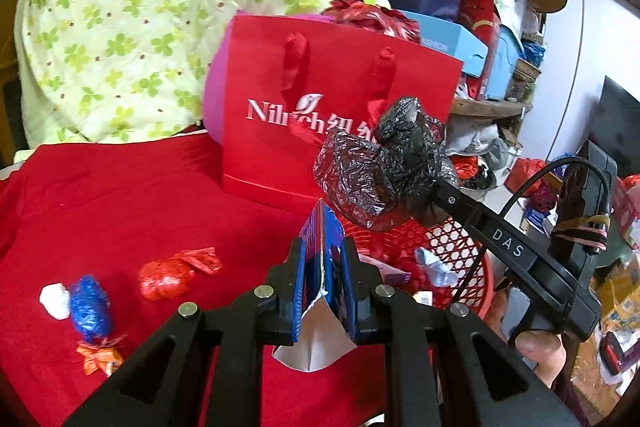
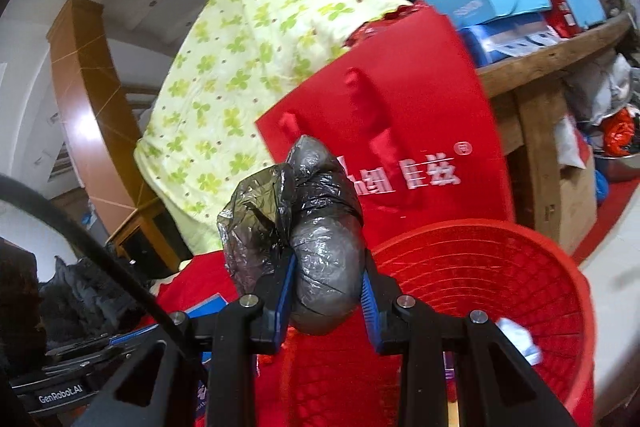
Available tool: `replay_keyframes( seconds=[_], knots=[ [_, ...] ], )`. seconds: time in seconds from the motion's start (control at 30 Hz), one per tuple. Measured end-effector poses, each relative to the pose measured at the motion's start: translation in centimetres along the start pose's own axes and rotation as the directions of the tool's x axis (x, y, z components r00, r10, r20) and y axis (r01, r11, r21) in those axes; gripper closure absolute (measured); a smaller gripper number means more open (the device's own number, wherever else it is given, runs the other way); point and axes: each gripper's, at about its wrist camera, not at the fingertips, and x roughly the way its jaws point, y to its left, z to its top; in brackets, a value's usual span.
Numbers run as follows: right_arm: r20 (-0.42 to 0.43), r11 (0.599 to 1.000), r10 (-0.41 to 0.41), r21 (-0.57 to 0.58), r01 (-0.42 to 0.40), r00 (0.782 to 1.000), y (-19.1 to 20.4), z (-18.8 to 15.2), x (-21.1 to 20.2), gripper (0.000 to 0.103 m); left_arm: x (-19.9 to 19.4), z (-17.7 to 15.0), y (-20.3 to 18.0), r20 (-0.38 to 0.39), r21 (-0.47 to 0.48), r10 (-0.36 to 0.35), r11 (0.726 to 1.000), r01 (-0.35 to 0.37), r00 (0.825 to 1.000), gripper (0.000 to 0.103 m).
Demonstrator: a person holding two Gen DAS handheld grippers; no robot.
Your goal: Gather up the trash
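Taking the red basket (image 1: 452,259) as the landmark and reading the left wrist view from left to right: farthest left of it, on the red cloth (image 1: 120,195), lie a white scrap (image 1: 54,301) touching a blue foil wrapper (image 1: 90,309), with an orange wrapper (image 1: 100,357) just below, then a red foil wrapper (image 1: 176,275) nearer the basket. Next come the left tongs (image 1: 324,287), clamped shut on a blue packet (image 1: 322,247) with a torn white end; its long axis runs forward along the fingers, its tip just short of the basket's near left rim. Behind stands a red gift bag (image 1: 340,87). Right of that, the right tongs (image 2: 327,291) are closed around a crumpled black plastic bag (image 2: 316,227), which bulges past the pads. That bundle hangs above the basket's far left edge, so the right hand seems the nearer to dropping; the open basket lies ahead and to the right of it.
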Motion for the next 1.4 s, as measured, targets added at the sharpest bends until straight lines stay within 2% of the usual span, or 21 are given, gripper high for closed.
replay_keyframes(
  seconds=[0.17, 0.47, 0.6, 0.67, 0.73, 0.77, 0.8, 0.97, 1.1, 1.27, 1.4],
  knots=[
    [0.001, 0.997, -0.078, 0.019, 0.077, 0.997, -1.8, 0.5, -0.8, 0.071, 1.5, 0.5, -1.1, 0.000, -0.005, -0.021, 1.000, 0.021, 1.000, 0.085],
    [-0.051, 0.983, -0.127, 0.126, 0.133, 0.991, -5.6, 1.1, -1.0, 0.071, 4.8, 1.0, -3.9, -0.036, 0.033, -0.049, 0.998, 0.050, 0.998, 0.089],
    [-0.156, 0.978, -0.122, 0.152, 0.146, 0.980, -6.9, 0.8, 0.4, 0.069, 6.3, 1.0, -4.2, -0.060, 0.027, -0.041, 0.999, 0.043, 0.997, 0.090],
    [-0.235, 0.971, -0.084, 0.198, 0.132, 0.968, -7.8, 0.6, 1.5, 0.068, 6.2, 0.8, -3.8, -0.062, 0.014, -0.040, 0.999, 0.041, 0.997, 0.090],
    [-0.282, 0.963, -0.055, 0.238, 0.126, 0.958, -8.6, 0.3, 2.2, 0.063, 5.8, 0.8, -3.3, -0.054, 0.012, -0.018, 1.000, 0.019, 0.998, 0.089],
    [-0.284, 0.959, -0.046, 0.256, 0.122, 0.958, -8.9, 0.2, 2.2, 0.045, 5.5, 0.9, -3.0, -0.049, 0.009, -0.009, 1.000, 0.010, 0.999, 0.089],
    [-0.265, 0.957, -0.032, 0.269, 0.106, 0.964, -8.9, 0.3, 2.0, 0.035, 5.2, 0.9, -2.6, -0.046, 0.002, -0.011, 1.000, 0.012, 0.999, 0.088],
    [-0.155, 0.963, -0.056, 0.252, 0.094, 0.986, -8.0, 0.8, 0.5, 0.034, 3.7, 0.2, -0.9, -0.027, -0.007, 0.012, 1.000, -0.013, 1.000, 0.080],
    [-0.089, 0.963, -0.031, 0.263, 0.053, 0.996, -6.9, 1.1, 0.2, 0.034, 2.0, -0.8, 1.6, -0.016, -0.029, 0.049, 0.998, -0.050, 0.999, 0.070],
    [0.010, 0.981, 0.063, 0.182, -0.063, 0.998, -3.1, 1.2, -0.5, 0.034, -0.3, -2.4, 6.3, -0.017, -0.111, 0.111, 0.987, -0.112, 0.994, 0.068],
    [0.035, 0.986, 0.150, 0.066, -0.152, 0.988, 1.2, 0.4, -0.3, 0.034, -2.0, -4.2, 10.2, -0.031, -0.169, 0.189, 0.967, -0.191, 0.982, 0.064]
  ],
)
